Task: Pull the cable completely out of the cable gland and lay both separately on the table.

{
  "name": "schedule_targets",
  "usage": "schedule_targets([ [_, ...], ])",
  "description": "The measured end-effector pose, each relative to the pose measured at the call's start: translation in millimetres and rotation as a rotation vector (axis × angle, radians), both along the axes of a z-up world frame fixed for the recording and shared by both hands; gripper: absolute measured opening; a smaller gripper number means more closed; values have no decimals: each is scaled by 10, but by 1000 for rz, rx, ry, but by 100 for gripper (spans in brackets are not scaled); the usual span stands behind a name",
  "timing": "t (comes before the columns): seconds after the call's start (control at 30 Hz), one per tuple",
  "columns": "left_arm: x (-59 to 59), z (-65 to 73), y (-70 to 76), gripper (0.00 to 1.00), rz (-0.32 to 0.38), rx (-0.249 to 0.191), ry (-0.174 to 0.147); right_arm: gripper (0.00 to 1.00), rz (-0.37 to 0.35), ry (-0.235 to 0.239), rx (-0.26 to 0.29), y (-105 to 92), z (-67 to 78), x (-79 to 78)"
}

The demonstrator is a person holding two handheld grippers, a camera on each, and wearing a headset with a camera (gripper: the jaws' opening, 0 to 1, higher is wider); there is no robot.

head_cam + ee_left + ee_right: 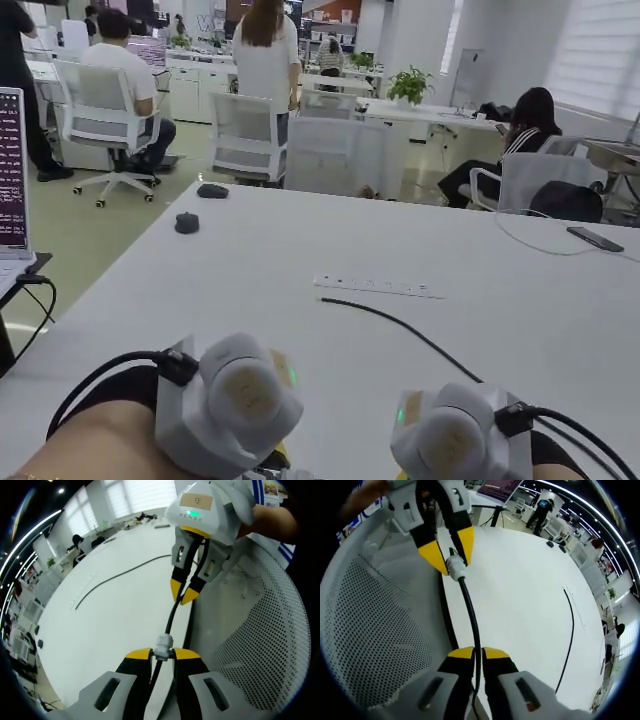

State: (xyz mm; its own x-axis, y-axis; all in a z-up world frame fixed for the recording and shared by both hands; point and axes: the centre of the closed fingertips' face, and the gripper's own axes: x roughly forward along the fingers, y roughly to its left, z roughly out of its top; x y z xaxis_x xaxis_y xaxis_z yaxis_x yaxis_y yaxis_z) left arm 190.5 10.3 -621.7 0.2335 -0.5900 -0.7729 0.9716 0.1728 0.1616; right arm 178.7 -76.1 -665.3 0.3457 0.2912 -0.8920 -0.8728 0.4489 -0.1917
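Over the near edge of a white table (pixel 300 260), clamping a white cable gland (pixel 455 566) between the yellow tips of the left gripper (pixel 162 655), closed down to the gland's width. Pinching the black cable (pixel 470 610) a short way along with the right gripper (pixel 476 653), shut almost fully on the thin cord. Holding both just off the table's edge, the cable running straight from one gripper to the other and passing through the gland.

Judging the step in hand as the pull itself, not yet finished, the cable being seated in the gland. Calling next for a steady drawing apart along the cable's own line, bracing the gland, probably regripping nearer the gland along the way, then setting the two pieces down apart.

Noting across the tabletop a long black length (pixel 400 330), likely the same cable's free run, ending near a thin white strip (pixel 378 288). Noting farther back a dark computer mouse (pixel 187 223) and a phone (pixel 594 238). Showing beside the table edge, in both gripper views, a white perforated panel (pixel 260 630). Opening beyond onto a bright office of white desks, swivel chairs, a potted plant (pixel 410 85) and several people sitting or standing.
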Motion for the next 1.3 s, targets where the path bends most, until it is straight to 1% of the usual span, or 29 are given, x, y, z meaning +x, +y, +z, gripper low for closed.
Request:
schedule_targets([
  [0.03, 3, 1, 0, 16, -2, 2, -5, 16, 3, -7, -6, -1, 2, 8],
  [0.07, 5, 8, -3, 16, -6, 2, -13, 27, 8, -32, 1, 32, 29, 36],
  [0.1, 6, 12, -5, 16, -4, 0, -13, 31, 12, -41, 21, 83, 55, 46],
  [0.13, 7, 16, -8, 16, 1, -4, -10, 31, 16, -37, 63, 179, 99, 38],
  [0.17, 7, 17, -8, 16, 1, -5, -10, 30, 19, -34, 91, 245, 129, 30],
  [0.23, 3, 19, -8, 16, 2, -4, -12, 32, 28, -55, 133, 365, 212, 57],
  [0.27, -4, 16, -6, 16, 1, 0, -14, 33, 46, -79, 157, 455, 277, 78],
  [0.3, -10, 15, -6, 16, -1, 1, -15, 32, 61, -87, 170, 514, 314, 76],
  [0.33, -19, 15, -10, 16, -3, 2, -17, 30, 88, -93, 194, 607, 357, 65],
  [0.4, -22, 19, -14, 16, -4, 1, -20, 26, 108, -89, 207, 685, 389, 44],
  [0.43, -24, 21, -17, 16, -4, -1, -20, 23, 122, -98, 212, 729, 408, 50],
  [0.5, -33, 27, -25, 16, -11, 0, -26, 12, 143, -90, 204, 750, 405, 36],
  [0.53, -31, 31, -27, 16, -9, -1, -26, 5, 154, -89, 203, 755, 404, 30],
  [0.57, -38, 28, -26, 16, -7, -3, -20, 5, 160, -101, 199, 747, 405, 47],
  [0.63, -26, 32, -28, 16, -5, -6, -26, 4, 151, -98, 207, 734, 404, 41],
  [0.67, -22, 36, -31, 16, -6, -7, -32, 4, 144, -106, 216, 721, 409, 48],
  [0.7, -16, 34, -25, 16, -6, -1, -38, 4, 132, -105, 212, 687, 393, 53],
  [0.77, -8, 16, -9, 16, -7, 9, -42, 4, 125, -103, 184, 610, 349, 51],
  [0.8, -1, 4, 2, 16, -6, 14, -42, 4, 110, -98, 173, 551, 317, 56],
  [0.9, 10, 11, 16, 16, 0, 11, -44, 4, 75, -94, 161, 422, 277, 71],
  [0.97, 24, 19, 26, 16, 3, 10, -45, 4, 56, -88, 143, 341, 241, 76],
  [1.07, 53, 41, 41, 16, 10, 6, -49, 4, 13, -68, 77, 150, 137, 78],
  [1.13, 61, 60, 42, 16, 11, 4, -53, 6, -11, -39, 54, 92, 89, 49],
  [1.17, 59, 68, 38, 16, 10, 2, -53, 9, -4, -41, 54, 105, 93, 50],
  [1.2, 61, 71, 39, 16, 5, 7, -58, 16, 6, -56, 61, 143, 122, 64],
  [1.23, 61, 70, 39, 16, 4, 9, -60, 20, 12, -62, 74, 190, 148, 72],
  [1.3, 55, 69, 36, 16, 2, 11, -58, 24, 45, -74, 118, 360, 229, 78],
])
